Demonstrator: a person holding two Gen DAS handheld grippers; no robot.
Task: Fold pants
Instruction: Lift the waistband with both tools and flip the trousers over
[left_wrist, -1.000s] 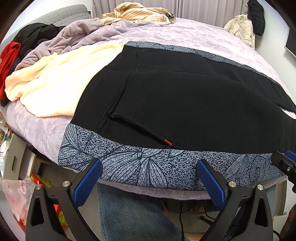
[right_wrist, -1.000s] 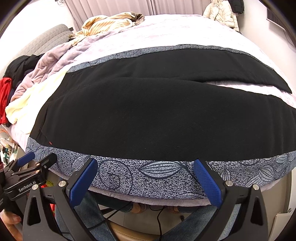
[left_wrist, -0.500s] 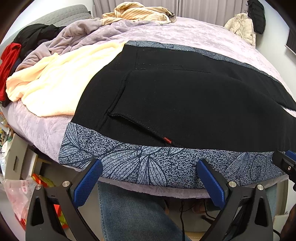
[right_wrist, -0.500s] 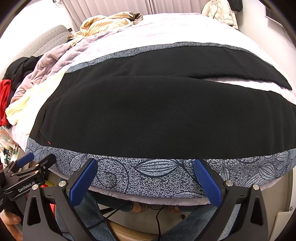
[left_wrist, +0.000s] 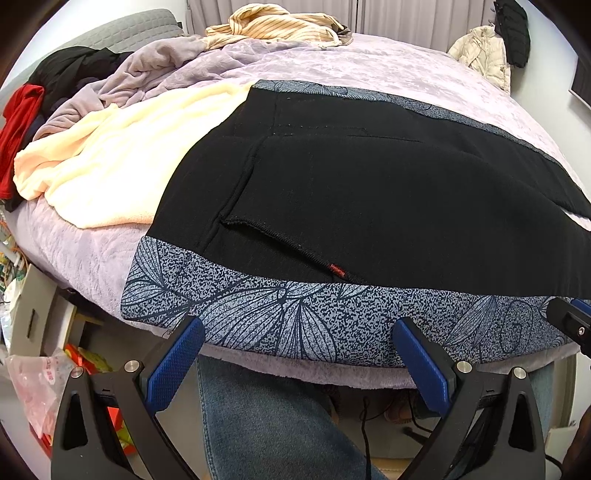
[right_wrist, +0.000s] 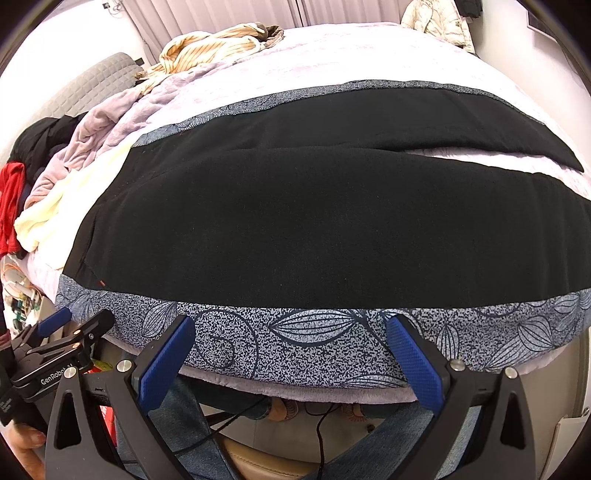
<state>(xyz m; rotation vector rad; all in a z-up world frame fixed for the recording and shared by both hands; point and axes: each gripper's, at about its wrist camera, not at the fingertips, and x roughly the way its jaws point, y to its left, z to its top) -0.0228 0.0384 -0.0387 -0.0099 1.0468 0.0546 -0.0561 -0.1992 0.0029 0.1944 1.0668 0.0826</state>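
Two grippers hover at the near edge of a bed (left_wrist: 369, 66), both with blue pads spread wide and holding nothing. Black pants (left_wrist: 369, 206) with a grey leaf-print side band lie flat across the lilac cover, legs apart. The left gripper (left_wrist: 297, 332) sits by the waist end, near a small red tag (left_wrist: 338, 271). The right gripper (right_wrist: 291, 334) faces the nearer leg's patterned band. A cream blanket (left_wrist: 107, 173) lies just beside the waist.

Even, soft indoor light filled both fisheye views, brightest on the pale curtains (right_wrist: 221, 14) behind the bed. The black pants (right_wrist: 314, 221) swallowed nearly all surface detail. Straight lines bowed heavily toward dark vignetted corners. Focus stayed sharp, with no glare or hard shadows.
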